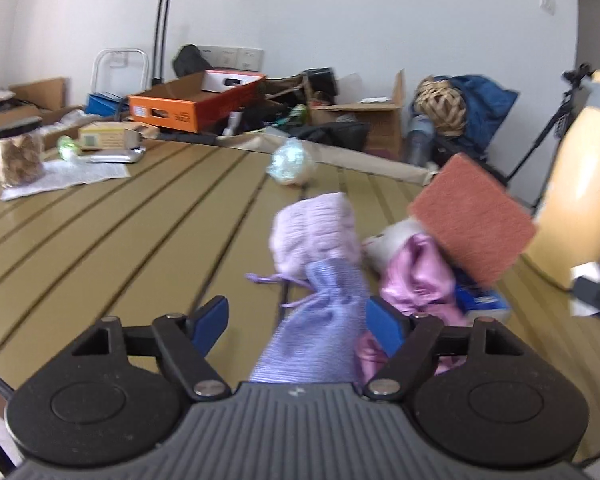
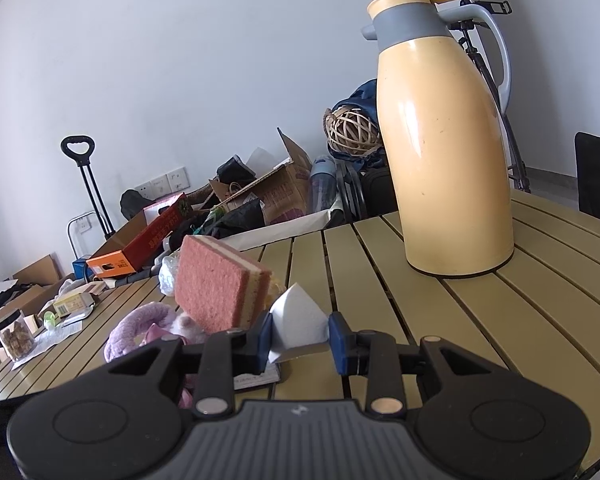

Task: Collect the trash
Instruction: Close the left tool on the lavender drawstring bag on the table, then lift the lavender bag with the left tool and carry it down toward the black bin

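On the olive slatted desk (image 2: 420, 320), the right gripper (image 2: 299, 342) pinches a folded white paper scrap (image 2: 296, 322); the left gripper (image 1: 298, 326) gapes, empty, around a lilac drawstring cloth pouch (image 1: 320, 316).

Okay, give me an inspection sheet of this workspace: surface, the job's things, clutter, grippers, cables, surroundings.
Surface: olive slatted table, mostly bare in the middle.
Job's things: crumpled plastic wrap near the far edge; white folded paper in the right gripper.
Clutter: pink sponge propped on a pile of purple cloth; yellow thermos jug; snack jar.
Grippers: left gripper open, lilac cloth between its fingers; right gripper shut on the paper.
Cables: nothing seen.
Surroundings: white wall, orange box, cardboard boxes, tripod behind the table.
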Demonstrator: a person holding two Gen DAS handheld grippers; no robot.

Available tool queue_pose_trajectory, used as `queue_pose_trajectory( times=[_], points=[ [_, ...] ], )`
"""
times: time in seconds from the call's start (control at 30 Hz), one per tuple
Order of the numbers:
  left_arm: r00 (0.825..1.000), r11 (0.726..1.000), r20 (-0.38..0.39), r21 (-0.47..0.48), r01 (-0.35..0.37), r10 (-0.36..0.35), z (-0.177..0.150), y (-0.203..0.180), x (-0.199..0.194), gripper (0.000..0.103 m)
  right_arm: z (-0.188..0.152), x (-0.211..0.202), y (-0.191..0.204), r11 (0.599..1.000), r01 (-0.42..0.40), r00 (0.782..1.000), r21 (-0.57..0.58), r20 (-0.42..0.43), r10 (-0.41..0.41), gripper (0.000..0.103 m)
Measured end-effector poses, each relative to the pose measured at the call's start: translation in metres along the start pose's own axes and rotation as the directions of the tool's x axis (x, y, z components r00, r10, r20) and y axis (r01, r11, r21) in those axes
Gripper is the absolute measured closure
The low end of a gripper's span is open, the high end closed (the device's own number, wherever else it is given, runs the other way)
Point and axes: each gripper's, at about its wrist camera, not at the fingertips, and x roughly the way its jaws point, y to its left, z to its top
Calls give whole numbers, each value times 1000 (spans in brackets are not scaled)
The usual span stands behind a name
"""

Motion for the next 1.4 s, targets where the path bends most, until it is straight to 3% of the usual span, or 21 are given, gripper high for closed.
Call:
queue_pose_trajectory(
  times=[0.13, 0.27, 0.4, 0.57, 0.73, 0.83, 1.13, 1.4],
  points=[
    [1000, 999, -25, 34, -18, 18, -3, -3, 8, 34, 0, 0, 0, 1000, -1, 1000, -1, -1, 1, 74],
    [999, 997, -20, 69, 35, -34, -6, -11, 5, 35, 0, 0, 1, 1000, -2, 1000, -2, -3, 2, 73],
    [999, 994, -33, 102, 37, -33, -12, -19, 9, 35, 0, -1, 1, 1000, -2, 1000, -1, -4, 2, 73],
    [999, 994, -44, 105, 36, -32, -16, -18, 13, 53, 0, 0, 1, 1000, -4, 1000, -3, -3, 4, 73],
    [999, 992, -19, 117, 43, -41, -16, -20, 7, 82, 0, -2, 1, 1000, -9, 1000, -8, -3, 9, 73],
    [999, 992, -5, 117, 53, -53, -16, -19, 1, 89, 0, -4, 1, 1000, -11, 1000, -10, -1, 11, 73],
    [992, 989, 90, 123, 76, -88, -11, -14, -36, 91, -2, -19, 6, 999, -34, 999, -34, 12, 34, 73],
    [988, 989, 139, 134, 55, -73, -5, -10, -69, 91, -8, -41, 20, 997, -61, 998, -56, 15, 62, 73]
  ],
)
